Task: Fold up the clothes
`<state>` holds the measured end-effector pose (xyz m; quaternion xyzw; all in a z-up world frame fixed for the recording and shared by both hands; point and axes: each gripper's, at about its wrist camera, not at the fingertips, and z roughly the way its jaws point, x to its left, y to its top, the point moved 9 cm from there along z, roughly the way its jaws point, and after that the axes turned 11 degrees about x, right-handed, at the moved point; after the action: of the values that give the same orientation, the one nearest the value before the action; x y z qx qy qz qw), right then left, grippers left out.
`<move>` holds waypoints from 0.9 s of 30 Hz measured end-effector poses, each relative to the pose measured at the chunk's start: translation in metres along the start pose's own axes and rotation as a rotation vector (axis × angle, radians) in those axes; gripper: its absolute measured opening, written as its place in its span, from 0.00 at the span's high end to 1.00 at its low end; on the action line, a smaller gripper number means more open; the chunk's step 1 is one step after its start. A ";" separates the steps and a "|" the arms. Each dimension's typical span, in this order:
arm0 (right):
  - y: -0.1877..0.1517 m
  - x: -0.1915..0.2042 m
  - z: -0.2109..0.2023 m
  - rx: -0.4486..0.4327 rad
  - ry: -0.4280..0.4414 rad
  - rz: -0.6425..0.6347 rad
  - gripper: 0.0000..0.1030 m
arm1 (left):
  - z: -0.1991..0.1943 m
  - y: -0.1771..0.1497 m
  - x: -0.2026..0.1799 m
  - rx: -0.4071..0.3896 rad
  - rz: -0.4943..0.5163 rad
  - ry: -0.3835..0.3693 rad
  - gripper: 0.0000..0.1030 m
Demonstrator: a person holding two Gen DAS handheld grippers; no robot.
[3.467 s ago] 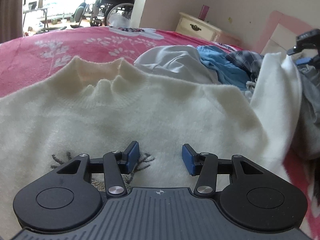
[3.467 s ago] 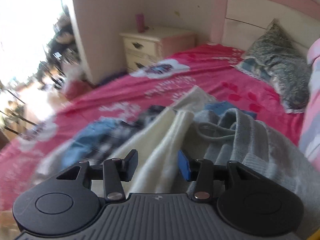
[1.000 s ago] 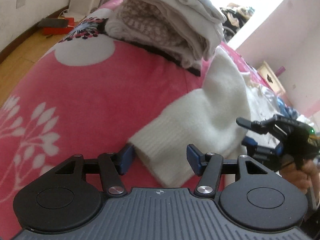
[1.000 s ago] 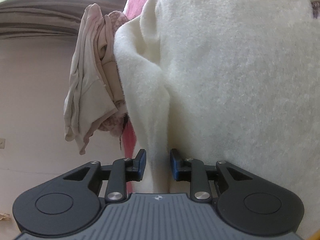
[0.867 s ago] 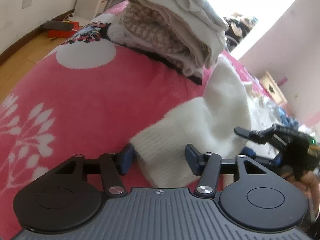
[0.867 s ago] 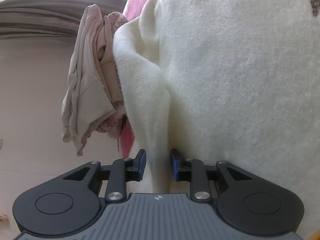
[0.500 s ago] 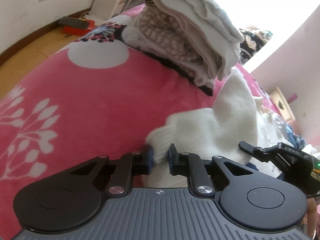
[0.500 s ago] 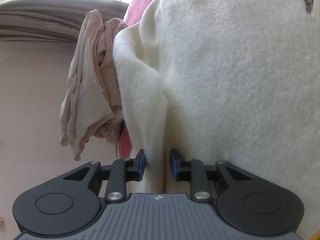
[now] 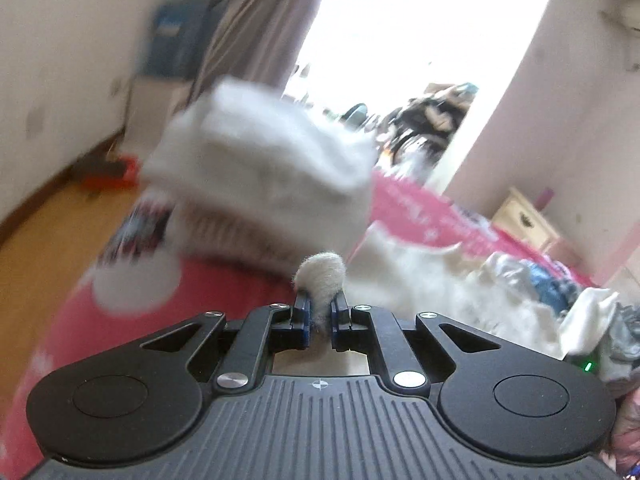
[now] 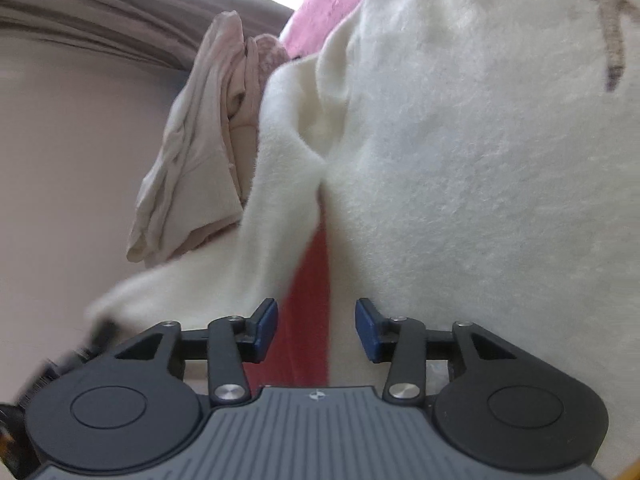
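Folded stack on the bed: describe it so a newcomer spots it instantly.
Start at the pink bedspread in the left wrist view. At its far end, before the curtain, sits the folded stack, blurred. Unlike the cream sweater lying spread and the loose heap beside the nightstand, it is a neat layered block.

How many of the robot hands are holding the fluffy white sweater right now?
1. The left gripper has its fingers pinched on a bit of the white sweater. The right gripper is opening, with nothing pressed between its fingers, only red bedcover behind them.
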<state>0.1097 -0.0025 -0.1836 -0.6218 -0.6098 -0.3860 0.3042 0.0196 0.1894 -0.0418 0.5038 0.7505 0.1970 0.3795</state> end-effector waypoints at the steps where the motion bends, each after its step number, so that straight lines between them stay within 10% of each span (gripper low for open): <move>1: 0.000 -0.002 -0.003 -0.011 0.012 0.011 0.54 | -0.004 0.009 -0.008 -0.019 0.025 -0.011 0.93; 15: -0.019 -0.038 -0.023 -0.046 0.068 0.106 0.54 | 0.026 0.105 -0.159 -0.114 0.385 -0.234 0.94; 20: -0.017 -0.036 -0.027 -0.042 0.043 0.090 0.52 | 0.017 0.168 -0.165 -0.156 0.468 -0.154 0.94; 27: -0.012 -0.036 -0.021 -0.018 0.027 0.072 0.53 | -0.007 0.243 -0.065 -0.121 0.324 0.047 0.95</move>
<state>0.0970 -0.0379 -0.2044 -0.6407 -0.5794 -0.3887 0.3205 0.1752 0.2320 0.1518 0.5897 0.6550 0.3122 0.3546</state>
